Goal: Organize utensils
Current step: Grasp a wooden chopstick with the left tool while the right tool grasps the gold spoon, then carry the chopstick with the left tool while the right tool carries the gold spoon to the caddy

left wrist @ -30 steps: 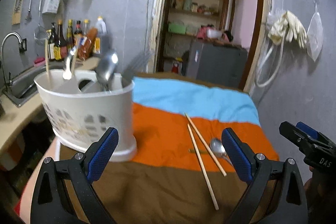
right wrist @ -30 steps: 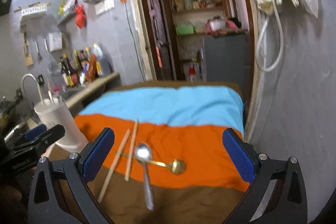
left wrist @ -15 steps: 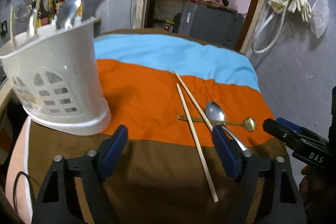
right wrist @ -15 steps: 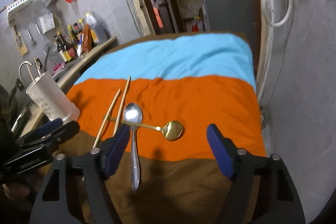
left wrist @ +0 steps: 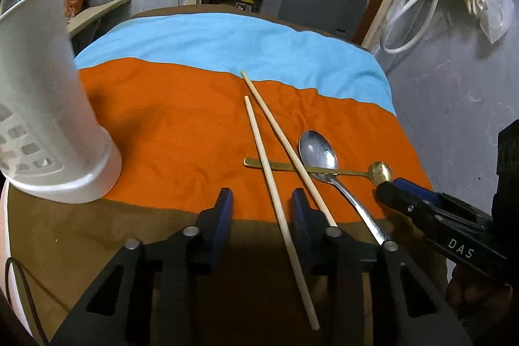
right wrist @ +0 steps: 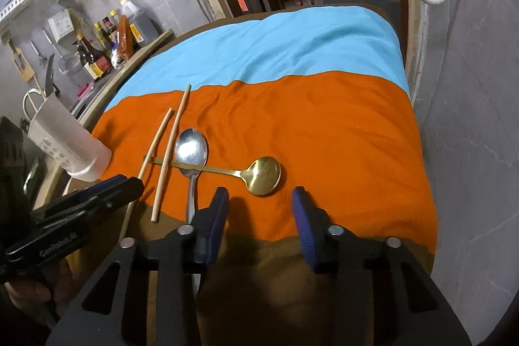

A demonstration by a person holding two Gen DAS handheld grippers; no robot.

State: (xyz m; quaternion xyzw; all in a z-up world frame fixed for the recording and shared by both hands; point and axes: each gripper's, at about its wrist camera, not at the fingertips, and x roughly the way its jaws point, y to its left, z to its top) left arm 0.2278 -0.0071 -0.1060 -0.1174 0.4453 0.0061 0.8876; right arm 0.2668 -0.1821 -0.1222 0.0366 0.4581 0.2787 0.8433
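Note:
Two wooden chopsticks (left wrist: 259, 145) (right wrist: 172, 148), a silver spoon (left wrist: 318, 149) (right wrist: 191, 148) and a gold spoon (left wrist: 381, 172) (right wrist: 264, 175) lie crossed on the orange band of a striped cloth (left wrist: 181, 119). My left gripper (left wrist: 262, 200) hangs low over the cloth with its jaws closing. The left chopstick runs between its fingers, and the pads are clear of it. My right gripper (right wrist: 259, 200) is also closing, with only cloth between its fingers and the gold spoon's bowl just beyond its tips. A white utensil holder (left wrist: 48, 119) (right wrist: 65, 145) stands at the left.
Each gripper shows in the other's view: the right gripper (left wrist: 387, 185) by the gold spoon, the left gripper (right wrist: 136, 184) by the chopsticks. A counter with bottles (right wrist: 97, 60) runs along the left. A grey wall (left wrist: 454, 102) stands close past the table's right edge.
Both grippers have sunk toward the cloth and tilted downward, and their jaws have narrowed a lot. The utensils now lie right at the fingertips. The holder has slid to the left edge of the view.

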